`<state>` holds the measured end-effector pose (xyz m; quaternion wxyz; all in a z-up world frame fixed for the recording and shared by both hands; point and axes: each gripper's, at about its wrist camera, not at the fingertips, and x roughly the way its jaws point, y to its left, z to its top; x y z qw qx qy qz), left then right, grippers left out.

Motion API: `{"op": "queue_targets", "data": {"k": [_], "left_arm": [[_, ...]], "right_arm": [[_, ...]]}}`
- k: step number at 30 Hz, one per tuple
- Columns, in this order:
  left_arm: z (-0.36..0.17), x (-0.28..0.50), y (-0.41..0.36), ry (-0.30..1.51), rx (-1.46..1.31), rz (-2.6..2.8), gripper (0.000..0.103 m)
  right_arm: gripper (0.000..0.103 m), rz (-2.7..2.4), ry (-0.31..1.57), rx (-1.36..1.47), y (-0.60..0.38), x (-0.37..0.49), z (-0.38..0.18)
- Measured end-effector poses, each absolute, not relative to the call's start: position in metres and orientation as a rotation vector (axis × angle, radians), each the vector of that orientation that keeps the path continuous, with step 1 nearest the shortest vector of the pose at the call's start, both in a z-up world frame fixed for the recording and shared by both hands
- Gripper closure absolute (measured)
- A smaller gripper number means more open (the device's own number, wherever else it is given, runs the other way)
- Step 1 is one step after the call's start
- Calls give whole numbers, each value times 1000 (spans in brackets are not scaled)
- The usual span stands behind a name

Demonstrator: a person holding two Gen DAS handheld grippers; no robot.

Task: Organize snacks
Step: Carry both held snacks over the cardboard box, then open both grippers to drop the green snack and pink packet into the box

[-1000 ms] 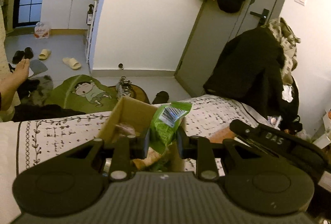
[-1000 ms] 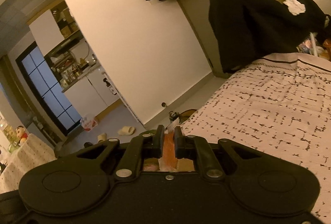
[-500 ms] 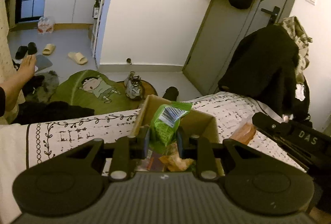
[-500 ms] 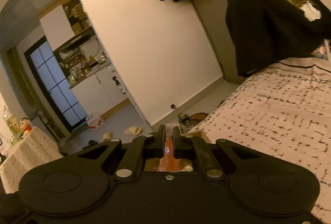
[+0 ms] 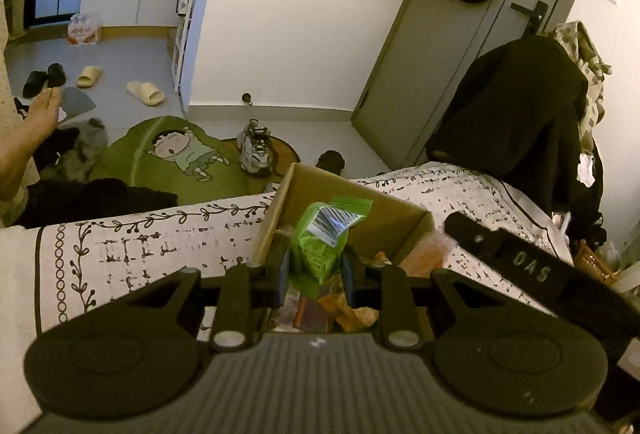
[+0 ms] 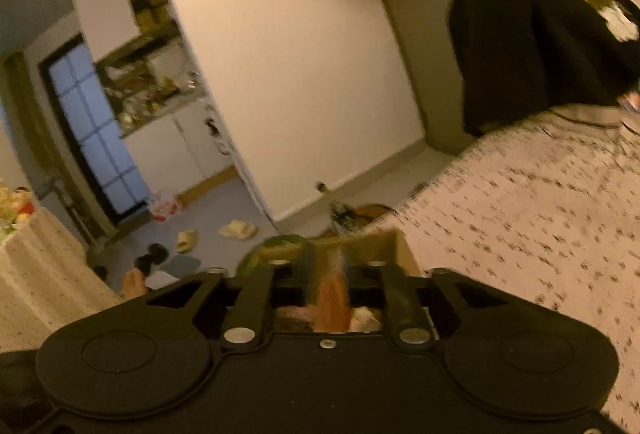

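Note:
My left gripper (image 5: 313,268) is shut on a green snack packet (image 5: 322,240) and holds it over an open cardboard box (image 5: 352,193) on the bed. Several other snack packs (image 5: 348,312) lie inside the box. My right gripper (image 6: 330,276) is shut on an orange snack packet (image 6: 332,298) and holds it just above the same box (image 6: 372,248). The right gripper also shows in the left wrist view (image 5: 520,266), to the right of the box, with the orange packet (image 5: 430,254) at its tip.
The bed has a white patterned sheet (image 5: 160,246). A black coat (image 5: 516,121) hangs over a chair beyond the bed's right side. Shoes (image 5: 256,149), slippers (image 5: 144,91) and a green cartoon rug (image 5: 176,157) lie on the floor. A bare foot (image 5: 38,113) is at the left.
Both grippers have moved over the box with their packets. The right gripper has swung left toward the box and its view is motion-blurred.

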<state>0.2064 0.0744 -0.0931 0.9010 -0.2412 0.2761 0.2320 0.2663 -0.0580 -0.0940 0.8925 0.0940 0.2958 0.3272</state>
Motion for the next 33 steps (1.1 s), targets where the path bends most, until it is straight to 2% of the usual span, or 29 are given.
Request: {"op": "queue_targets", "data": {"k": [9,14,33], "left_arm": [[-96,224,79,595,-470,435,78],[-95,239,77,605,-435,396,78],[-112,285,70,636,-379,302,77]], "right_arm": [[70,647,650,227,-71,268,-89],[58,627,668,215,-74,269,-88],[46,506,733,250,-97,286,-99]]}}
